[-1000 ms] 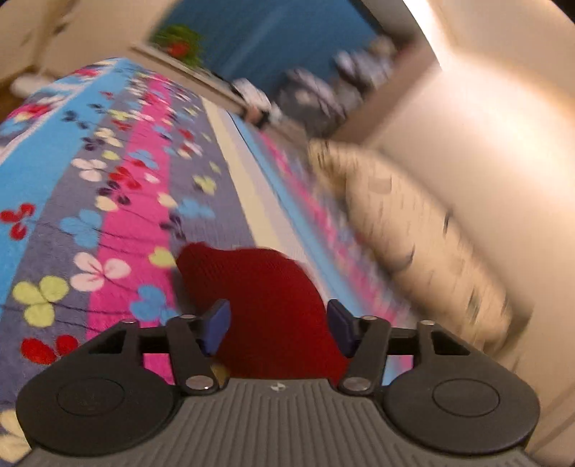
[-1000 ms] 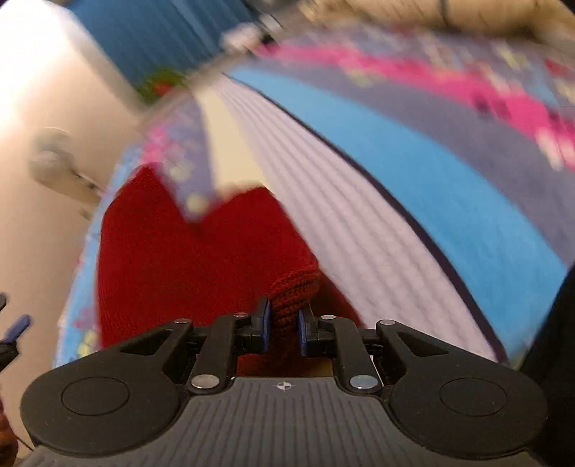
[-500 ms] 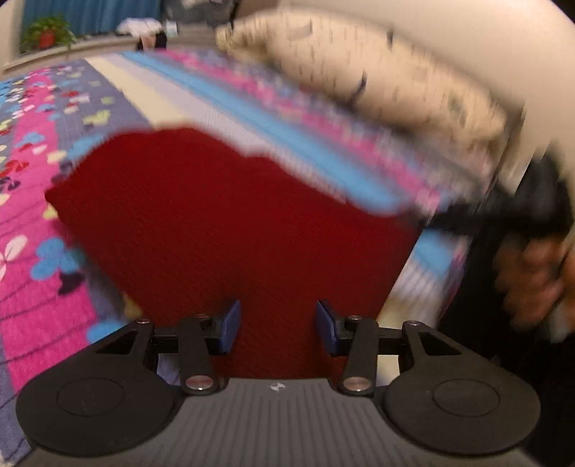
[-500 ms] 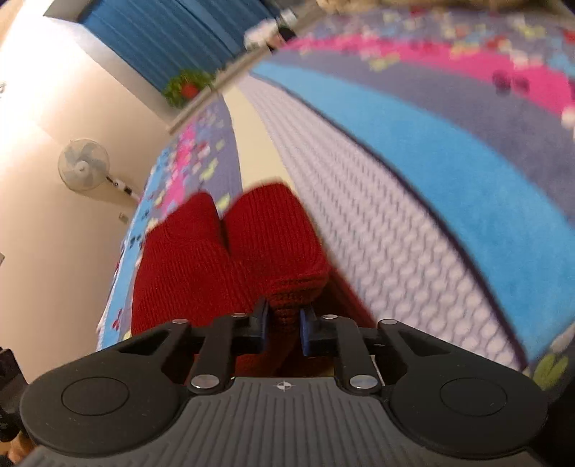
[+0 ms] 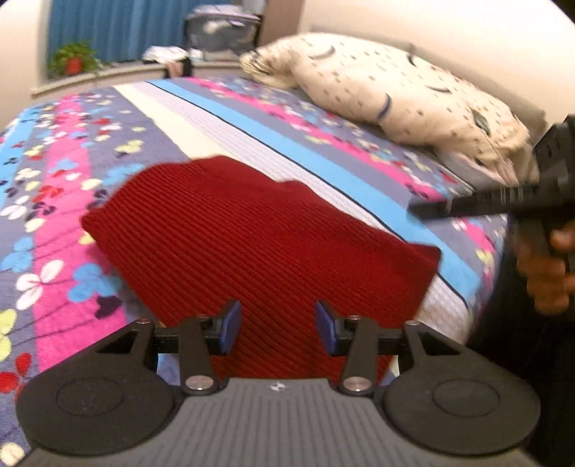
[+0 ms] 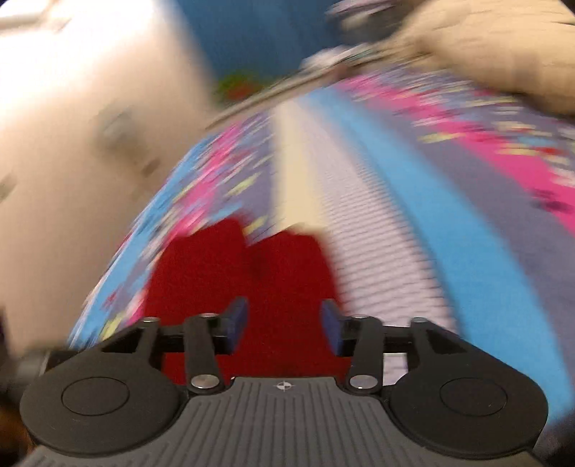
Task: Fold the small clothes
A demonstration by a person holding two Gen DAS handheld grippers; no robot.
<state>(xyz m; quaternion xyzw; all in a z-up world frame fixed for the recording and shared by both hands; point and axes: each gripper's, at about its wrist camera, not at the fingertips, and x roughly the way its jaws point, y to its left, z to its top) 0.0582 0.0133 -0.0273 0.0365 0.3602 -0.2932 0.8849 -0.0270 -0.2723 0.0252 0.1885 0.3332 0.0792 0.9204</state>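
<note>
A dark red knit garment (image 5: 258, 244) lies spread flat on the flowered bedspread (image 5: 54, 251). My left gripper (image 5: 276, 323) hovers over its near edge, open, its blue pads apart and pressing on nothing. In the blurred right wrist view the same red garment (image 6: 251, 266) lies below my right gripper (image 6: 284, 319). That gripper's jaws are opening, with only the cloth underneath showing in the gap and nothing pinched. At the right of the left wrist view a hand (image 5: 546, 273) holds the right tool's black body (image 5: 503, 201) over the garment's right corner.
A cream patterned pillow (image 5: 395, 89) lies along the wall at the back right of the bed. A potted plant (image 5: 73, 63) and a heap of clothes (image 5: 222, 32) stand beyond the bed in front of blue curtains. The bed's edge runs near my right side.
My right gripper, which was shut on the garment's ribbed edge, has let it go and lifted. The left gripper swung over the garment a second ago and has stayed there since.
</note>
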